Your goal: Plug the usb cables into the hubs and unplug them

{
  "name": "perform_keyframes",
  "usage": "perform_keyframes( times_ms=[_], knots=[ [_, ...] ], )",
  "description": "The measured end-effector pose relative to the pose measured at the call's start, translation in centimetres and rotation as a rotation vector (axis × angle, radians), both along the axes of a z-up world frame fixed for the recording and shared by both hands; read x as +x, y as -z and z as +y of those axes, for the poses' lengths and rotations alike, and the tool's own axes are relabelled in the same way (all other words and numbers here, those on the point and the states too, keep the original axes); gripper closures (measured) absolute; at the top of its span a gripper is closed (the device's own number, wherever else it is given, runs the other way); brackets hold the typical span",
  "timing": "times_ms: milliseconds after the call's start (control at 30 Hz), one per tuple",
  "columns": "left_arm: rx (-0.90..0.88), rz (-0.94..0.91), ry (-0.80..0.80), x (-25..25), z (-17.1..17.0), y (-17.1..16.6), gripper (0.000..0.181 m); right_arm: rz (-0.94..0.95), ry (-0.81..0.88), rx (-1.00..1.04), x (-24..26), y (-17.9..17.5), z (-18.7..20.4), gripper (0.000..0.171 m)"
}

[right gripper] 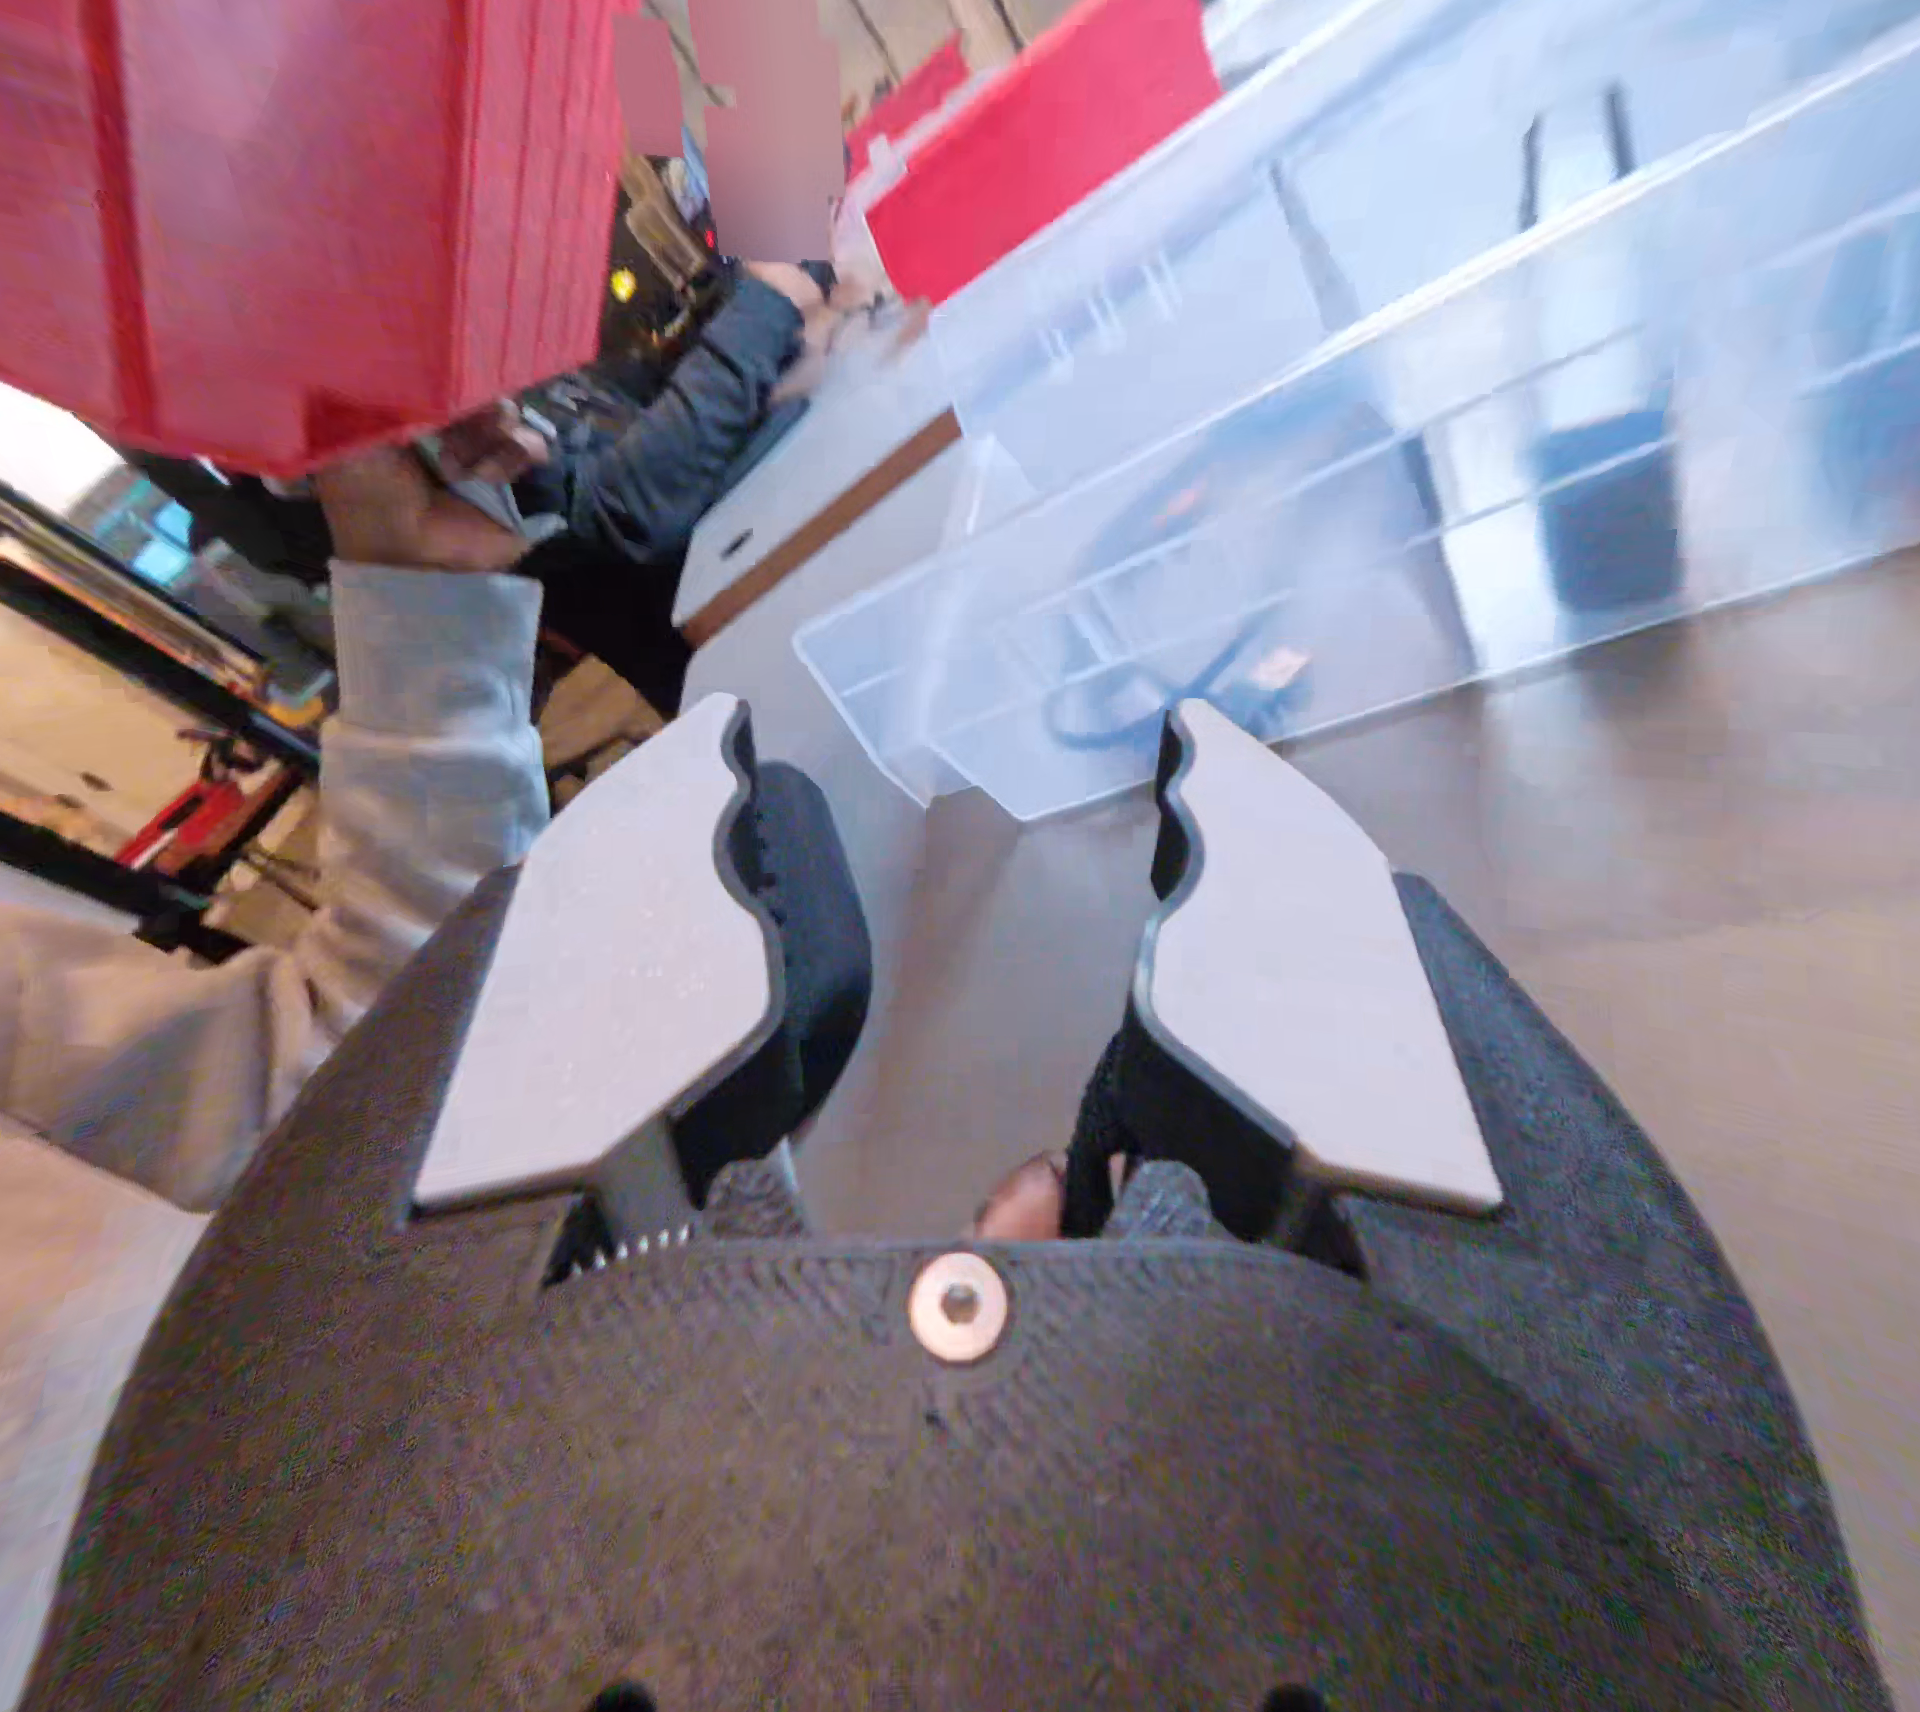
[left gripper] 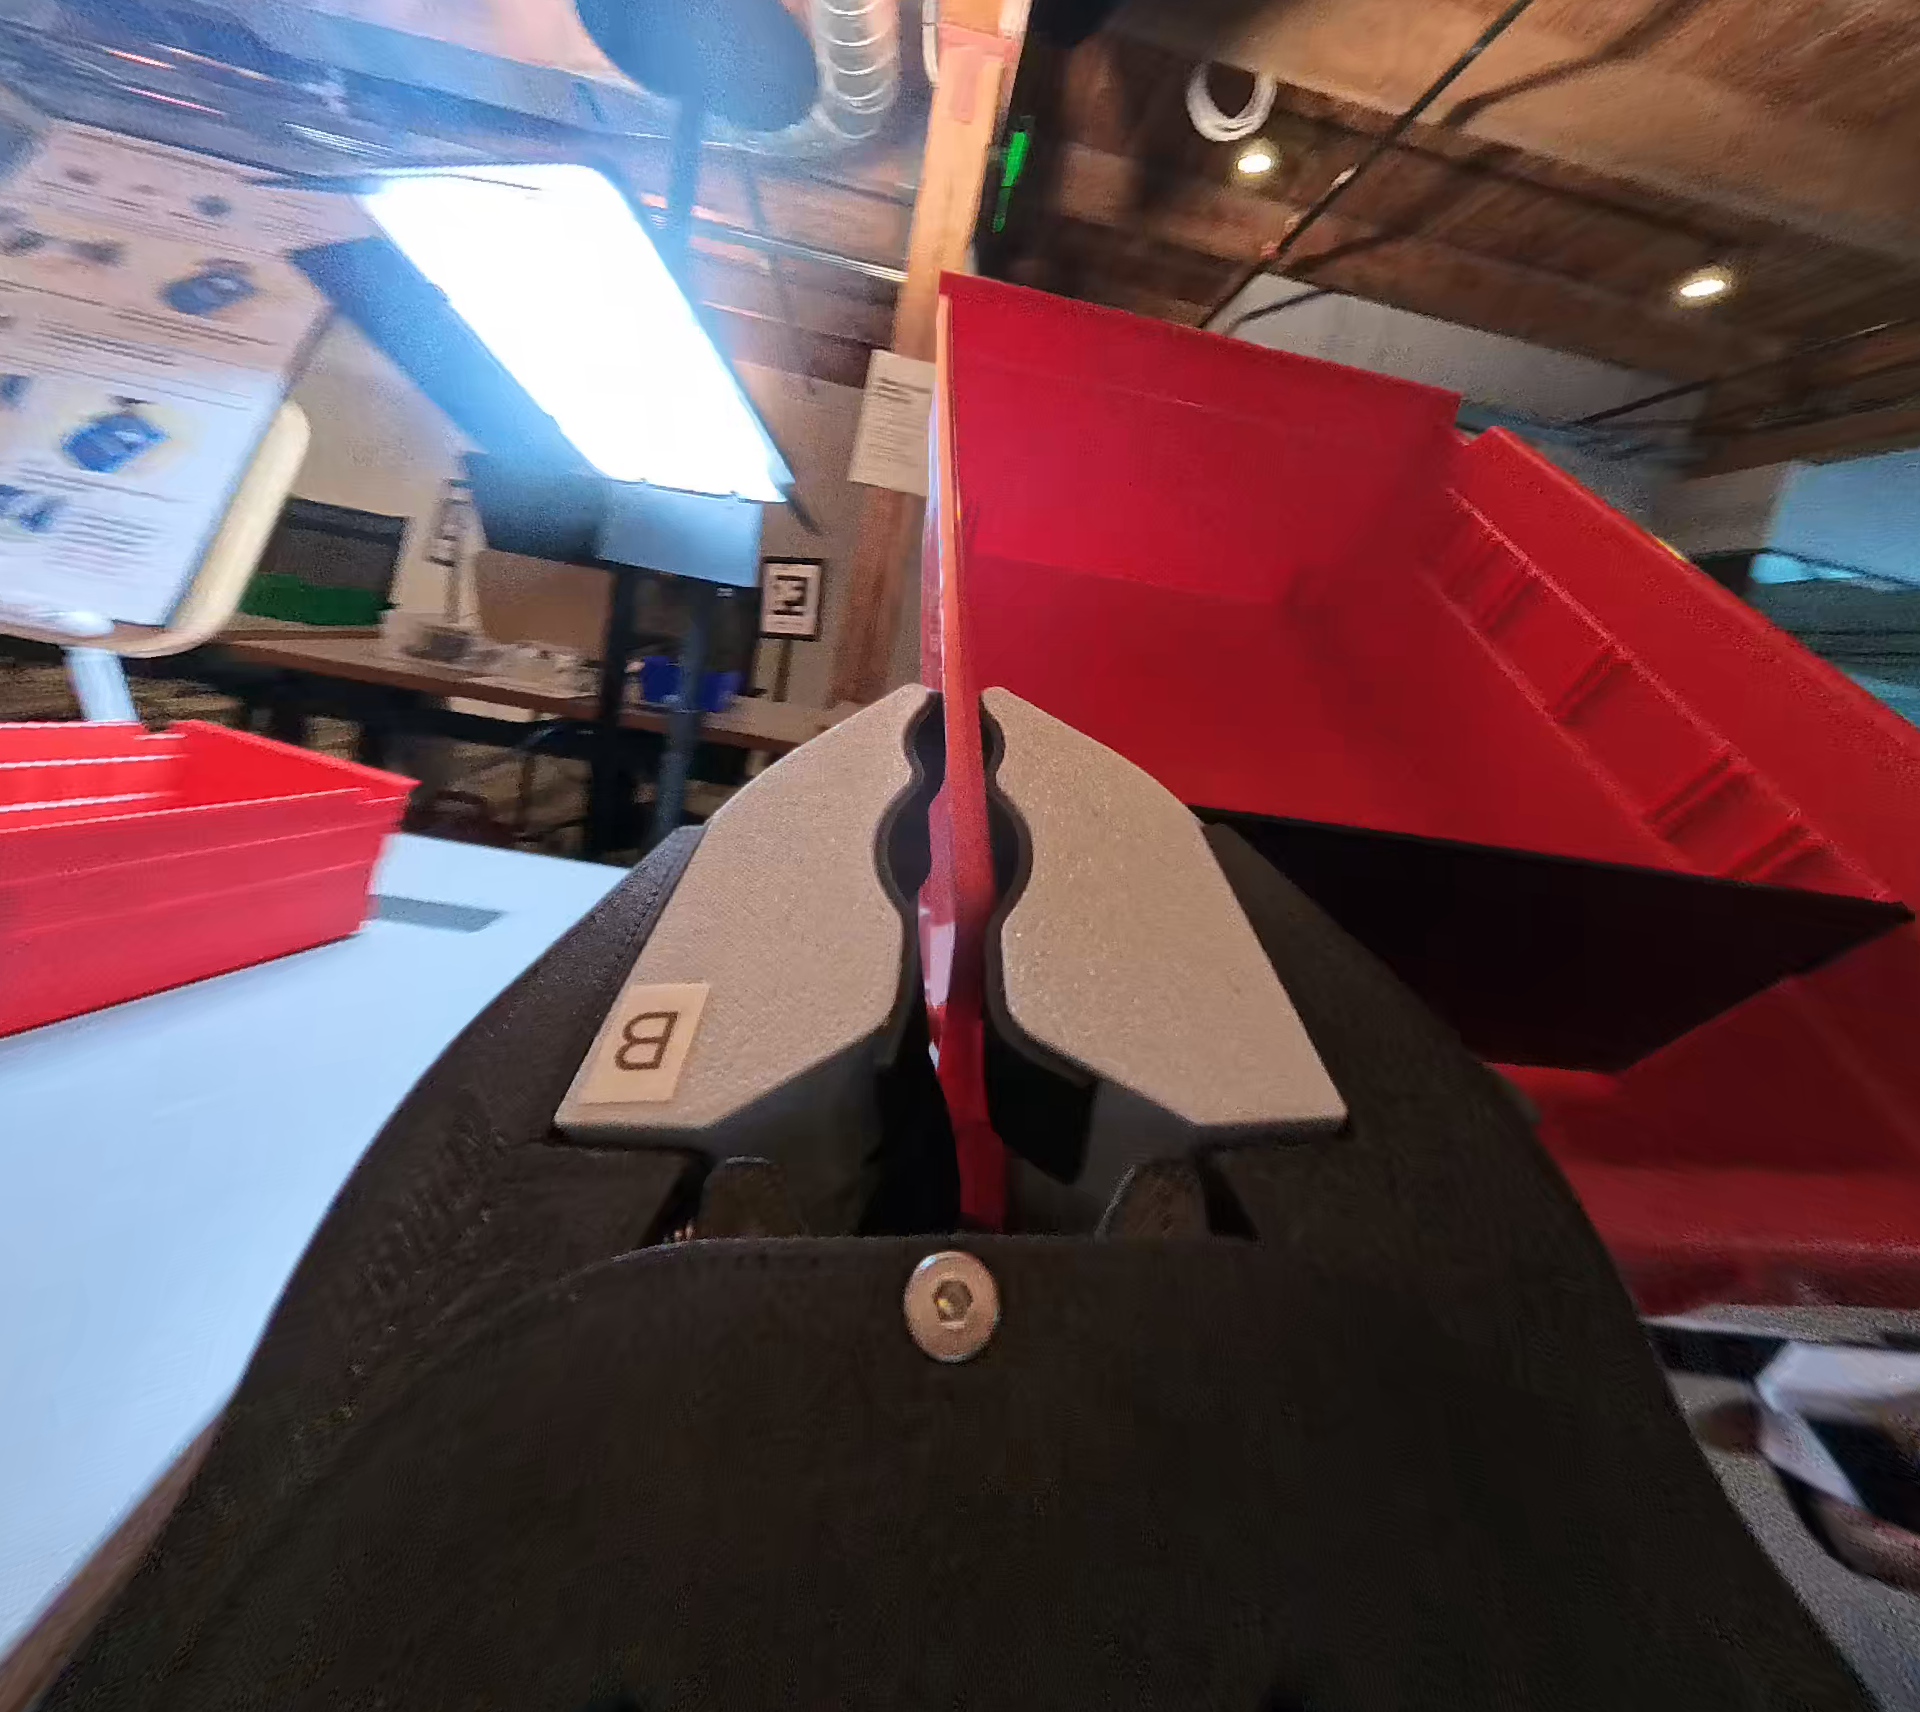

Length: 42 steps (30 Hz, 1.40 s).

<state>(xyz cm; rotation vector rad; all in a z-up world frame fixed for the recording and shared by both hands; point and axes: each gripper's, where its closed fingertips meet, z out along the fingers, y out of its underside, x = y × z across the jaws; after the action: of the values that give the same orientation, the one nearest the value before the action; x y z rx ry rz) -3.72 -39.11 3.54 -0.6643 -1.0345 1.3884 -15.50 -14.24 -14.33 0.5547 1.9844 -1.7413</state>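
Note:
My left gripper (left gripper: 961, 712) is shut on the side wall of a red plastic bin (left gripper: 1299, 582) and holds it tilted up in the air. The same bin (right gripper: 301, 104) shows raised at the top left of the right wrist view, with a hand and grey sleeve (right gripper: 416, 727) under it. My right gripper (right gripper: 954, 727) is open and empty over the table. Clear plastic organiser trays (right gripper: 1351, 467) lie ahead of it. One tray holds a coiled blue cable (right gripper: 1132, 706); a dark block (right gripper: 1610, 519) sits in another. No hub is plainly visible.
A second red bin (left gripper: 177, 862) stands on the white table (left gripper: 156, 1195) at the left. More red bins (right gripper: 1039, 124) stand far back beyond the trays. A seated person in a dark jacket (right gripper: 675, 415) is at a neighbouring table. A lamp panel (left gripper: 571, 322) hangs overhead. There is about 35 cm between the tips of the two grippers.

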Motion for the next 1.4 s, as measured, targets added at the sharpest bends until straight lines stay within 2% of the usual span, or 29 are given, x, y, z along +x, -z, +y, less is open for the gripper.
perform_keyframes(
  times_ms=[133,267,300,333,367,433,467,533,633,700,767,933,1100,1200,1267,1333,1400],
  knots=[
    [0.010,-0.035,0.185,-4.5,7.2,-0.2,0.178,0.121,0.216,-0.186,-2.1,-5.8,5.6,0.086],
    [-0.011,-0.135,0.360,-9.5,15.6,2.1,0.177,0.251,0.415,-0.377,-0.7,-11.6,12.2,0.077],
    [-0.038,-0.160,0.391,-10.6,17.7,2.9,0.177,0.281,0.455,-0.365,-0.4,-12.1,13.3,0.075],
    [-0.065,-0.181,0.394,-11.6,19.2,3.6,0.179,0.310,0.484,-0.354,-0.1,-12.3,14.6,0.083],
    [-0.045,-0.205,0.433,-12.5,20.6,4.3,0.178,0.309,0.540,-0.354,-0.4,-12.5,16.2,0.077],
    [0.010,-0.217,0.524,-13.8,23.0,5.3,0.178,0.269,0.581,-0.313,-0.9,-11.9,18.7,0.079],
    [-0.004,-0.237,0.514,-14.4,24.0,6.0,0.177,0.252,0.585,-0.292,-1.0,-11.6,19.5,0.080],
    [-0.012,-0.264,0.521,-15.4,25.8,7.0,0.178,0.226,0.603,-0.304,-1.2,-11.3,21.3,0.090],
    [0.023,-0.311,0.520,-16.6,27.6,8.8,0.178,0.192,0.643,-0.282,-2.2,-10.1,23.1,0.102],
    [0.046,-0.350,0.512,-17.2,28.4,10.3,0.177,0.127,0.621,-0.277,-2.6,-9.2,23.7,0.118],
    [0.066,-0.420,0.513,-17.7,29.1,11.9,0.177,0.080,0.628,-0.233,-3.3,-7.8,24.3,0.124],
    [0.076,-0.560,0.500,-18.6,30.3,16.0,0.176,0.022,0.658,-0.073,-5.0,-3.7,25.6,0.140],
    [-0.013,-0.588,0.512,-18.7,32.1,17.1,0.170,0.019,0.731,0.182,-6.6,0.8,26.8,0.171],
    [0.030,-0.589,0.554,-18.5,32.7,17.5,0.166,0.053,0.761,0.279,-7.1,2.4,27.2,0.171],
    [0.062,-0.627,0.644,-18.2,33.4,17.8,0.153,0.042,0.737,0.263,-7.0,2.4,27.3,0.168],
    [0.075,-0.662,0.725,-17.6,33.8,17.6,0.140,0.033,0.709,0.276,-6.9,2.5,27.7,0.139],
    [0.043,-0.603,0.761,-16.4,33.4,15.8,0.127,0.046,0.710,0.306,-6.9,2.3,28.6,0.120]
  ],
)
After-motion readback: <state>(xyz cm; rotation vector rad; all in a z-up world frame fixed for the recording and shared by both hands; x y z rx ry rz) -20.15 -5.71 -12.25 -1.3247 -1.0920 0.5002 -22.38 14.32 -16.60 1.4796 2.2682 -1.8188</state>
